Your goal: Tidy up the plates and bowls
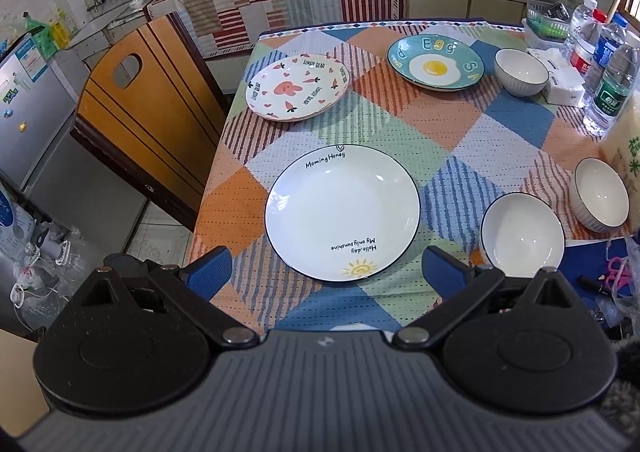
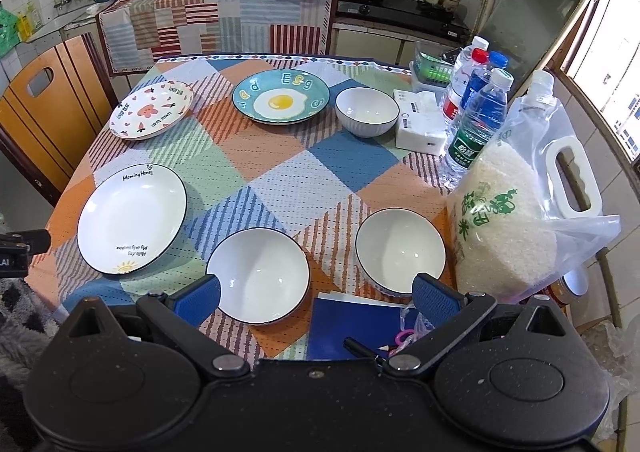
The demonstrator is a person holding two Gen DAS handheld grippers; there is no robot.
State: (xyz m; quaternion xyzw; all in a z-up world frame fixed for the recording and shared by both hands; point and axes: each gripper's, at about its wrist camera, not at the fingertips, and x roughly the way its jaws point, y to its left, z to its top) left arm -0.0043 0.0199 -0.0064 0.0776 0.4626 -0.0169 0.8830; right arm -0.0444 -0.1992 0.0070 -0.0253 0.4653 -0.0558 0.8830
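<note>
A: The kitchen table [image 1: 360, 123] holds everything apart. Which step?

B: The start, I think. The left gripper [image 1: 326, 272] is released, empty, the white plate [image 1: 342, 211] just ahead; the right gripper [image 2: 316, 294] is released over the near bowl [image 2: 258, 276]. Next, a rim grasp.

Table [image 2: 280, 171]: three plates, three bowls, all apart, none stacked. Sun plate [image 2: 132, 217] near left; bear plate [image 2: 151, 115] behind it, far left. Egg plate [image 2: 281, 101] far centre, w/ far bowl [image 2: 367, 111] just to its right. Near bowl [image 2: 258, 276] at front edge, right of sun plate; third bowl [image 2: 401, 250] to its right. Tissue pack [image 2: 421, 127] right of far bowl; bottles [image 2: 478, 119] just right of that, basket [image 2: 434, 69] behind them. Rice bag [image 2: 516, 211] near right, beside third bowl. Chair [image 2: 44, 111] off table's left side. Notebook [image 2: 352, 326] at near edge, in front of both near bowls.
</note>
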